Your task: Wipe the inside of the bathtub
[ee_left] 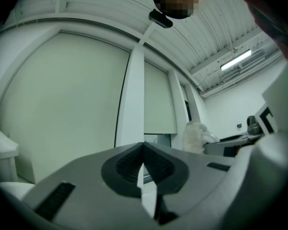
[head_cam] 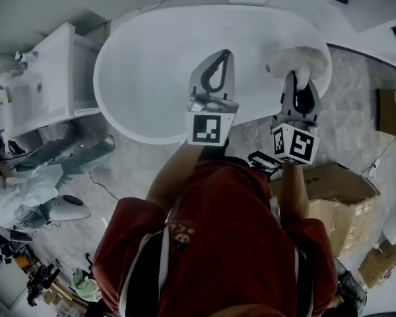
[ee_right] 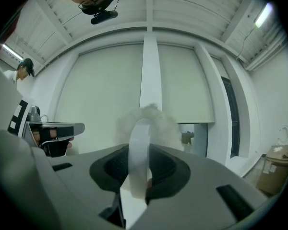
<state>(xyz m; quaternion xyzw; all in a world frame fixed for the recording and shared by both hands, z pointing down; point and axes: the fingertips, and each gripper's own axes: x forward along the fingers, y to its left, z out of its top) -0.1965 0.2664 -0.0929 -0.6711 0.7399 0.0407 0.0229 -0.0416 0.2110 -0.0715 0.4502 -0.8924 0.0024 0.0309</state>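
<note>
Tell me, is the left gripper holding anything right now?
No, the left gripper shows its jaws pressed together with nothing between them; the right gripper holds the white wiper.

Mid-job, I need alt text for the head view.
Seen from above, a red-shirted person stands over a white bathtub, with the right tongs clamped on a fluffy white duster at the tub's right end. The left tongs hover shut and empty over its inside.
</note>
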